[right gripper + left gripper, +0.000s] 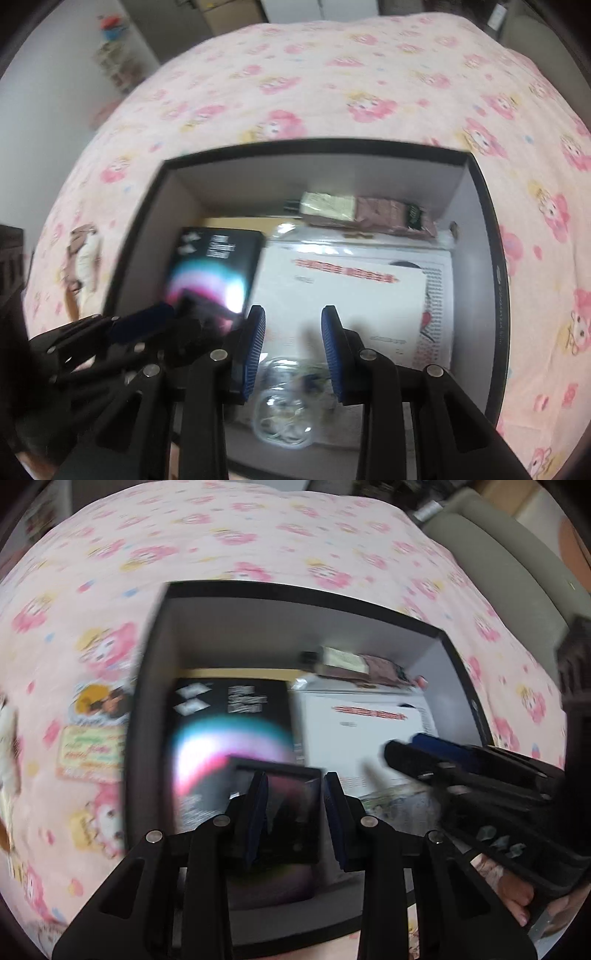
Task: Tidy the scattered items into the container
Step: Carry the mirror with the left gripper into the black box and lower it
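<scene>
A black-rimmed box [295, 594] [314, 146] with grey inner walls sits on a pink patterned bedsheet. Inside lie a black booklet with a colourful arc [229, 716] [218, 266], a white printed packet [362, 720] [354, 284], and pale and brown sachets [351, 664] [365, 210] at the far wall. My left gripper [295, 786] is open over the box, with a small dark framed card [291, 812] between its fingers, not clamped. My right gripper [293, 328] is open over a clear plastic bag [284, 402]. It also shows in the left wrist view [406, 753].
A small plush toy [83, 258] and a colourful sticker card [92, 749] lie on the sheet left of the box. A grey bed edge [498, 550] runs at the right. Furniture stands beyond the bed.
</scene>
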`<action>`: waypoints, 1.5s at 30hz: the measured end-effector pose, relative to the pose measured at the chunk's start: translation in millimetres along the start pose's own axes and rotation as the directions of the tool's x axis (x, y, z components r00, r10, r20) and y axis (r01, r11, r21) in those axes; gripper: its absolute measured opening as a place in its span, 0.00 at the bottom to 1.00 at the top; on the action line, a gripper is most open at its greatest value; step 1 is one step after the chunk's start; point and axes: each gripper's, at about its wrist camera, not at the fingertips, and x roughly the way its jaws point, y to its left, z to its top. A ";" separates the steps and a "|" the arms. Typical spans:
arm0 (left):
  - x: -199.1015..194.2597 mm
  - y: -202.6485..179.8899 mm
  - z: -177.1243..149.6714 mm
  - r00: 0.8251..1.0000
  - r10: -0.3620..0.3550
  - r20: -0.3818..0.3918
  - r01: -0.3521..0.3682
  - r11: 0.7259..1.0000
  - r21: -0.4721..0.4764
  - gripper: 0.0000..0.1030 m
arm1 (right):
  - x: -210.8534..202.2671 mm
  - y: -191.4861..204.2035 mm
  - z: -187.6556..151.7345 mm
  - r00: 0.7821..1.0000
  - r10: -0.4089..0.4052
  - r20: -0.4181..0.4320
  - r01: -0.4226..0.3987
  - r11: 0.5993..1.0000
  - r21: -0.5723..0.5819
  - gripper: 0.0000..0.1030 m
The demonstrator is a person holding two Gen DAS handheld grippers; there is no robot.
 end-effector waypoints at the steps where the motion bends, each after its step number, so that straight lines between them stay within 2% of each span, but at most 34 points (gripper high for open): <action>1: 4.3 -5.2 2.2 1.000 0.011 -0.004 -0.011 1.000 0.023 0.24 | 3.7 -2.6 1.2 1.000 -0.007 -0.011 0.007 1.000 0.004 0.27; 4: 14.8 -11.6 8.2 0.999 0.026 -0.028 -0.025 0.998 0.051 0.25 | 4.3 -15.4 5.1 0.998 -0.065 -0.002 0.065 0.998 0.018 0.27; 6: 19.6 -12.6 9.6 0.998 0.047 -0.045 -0.045 0.998 0.052 0.26 | 3.4 -19.6 6.6 0.997 -0.073 0.015 0.072 0.997 0.035 0.27; 8: 19.3 -16.6 9.0 0.993 0.114 -0.041 -0.110 0.990 0.085 0.26 | 4.7 -23.5 7.6 0.999 -0.049 0.009 0.049 0.997 0.052 0.28; 10: 19.1 -15.7 6.2 0.978 0.204 -0.044 -0.199 0.975 0.095 0.27 | 6.7 -23.2 7.4 0.999 -0.033 -0.010 0.034 0.998 0.049 0.28; 11: 17.7 -11.1 4.4 0.975 0.217 -0.056 -0.212 0.974 0.080 0.27 | 9.1 -20.7 7.2 0.999 -0.032 -0.018 0.033 0.999 0.043 0.28; 14: 15.3 10.9 -3.3 0.976 0.187 -0.108 -0.187 0.982 0.014 0.27 | 11.3 -13.7 4.0 0.999 -0.031 -0.031 0.032 0.999 0.020 0.28; 17: 4.1 19.7 -3.4 0.992 0.095 -0.086 -0.097 0.995 -0.016 0.25 | 12.3 -6.9 2.0 0.999 -0.005 -0.038 0.006 1.000 0.010 0.28; 21: -8.2 3.1 2.6 0.999 0.035 -0.033 -0.034 0.999 0.041 0.25 | 12.4 -4.5 2.7 1.000 -0.020 -0.019 0.021 1.000 0.016 0.28; 24: -1.7 -4.5 7.2 0.999 -0.008 -0.050 0.011 0.998 0.056 0.23 | 12.2 -12.9 4.0 0.999 -0.043 -0.012 0.044 0.998 0.054 0.28; 27: 9.6 -3.9 9.0 0.991 -0.103 -0.089 0.105 0.994 0.019 0.25 | 11.9 -23.7 7.0 0.998 -0.058 -0.008 0.059 0.995 0.086 0.28; 30: 19.5 -4.7 10.8 0.991 -0.078 -0.106 0.080 0.997 0.016 0.25 | 11.0 -26.0 10.0 0.998 -0.068 -0.001 0.068 0.994 0.089 0.28; 35: 20.7 8.3 3.9 0.991 0.034 -0.128 -0.037 0.999 -0.025 0.25 | 19.1 -14.0 9.1 0.998 -0.052 -0.030 0.053 0.998 0.038 0.28; 39: 3.1 18.4 3.4 0.995 -0.017 -0.101 0.011 0.998 -0.061 0.24 | 25.3 -5.9 5.9 0.998 -0.026 -0.051 0.027 0.999 0.020 0.28; 42: -9.8 21.6 12.2 0.999 -0.006 -0.038 0.004 0.998 -0.062 0.24 | 27.9 0.5 5.5 0.999 0.006 -0.051 -0.006 1.000 0.015 0.28; 44: -8.5 27.7 18.6 1.000 -0.006 -0.024 0.004 0.996 -0.086 0.24 | 30.3 2.2 6.6 0.999 0.012 -0.053 -0.011 1.000 0.010 0.28; 45: -4.2 29.6 21.4 0.999 0.016 -0.033 -0.019 0.995 -0.093 0.25 | 31.7 2.7 7.0 0.998 0.011 -0.055 -0.010 1.000 0.013 0.29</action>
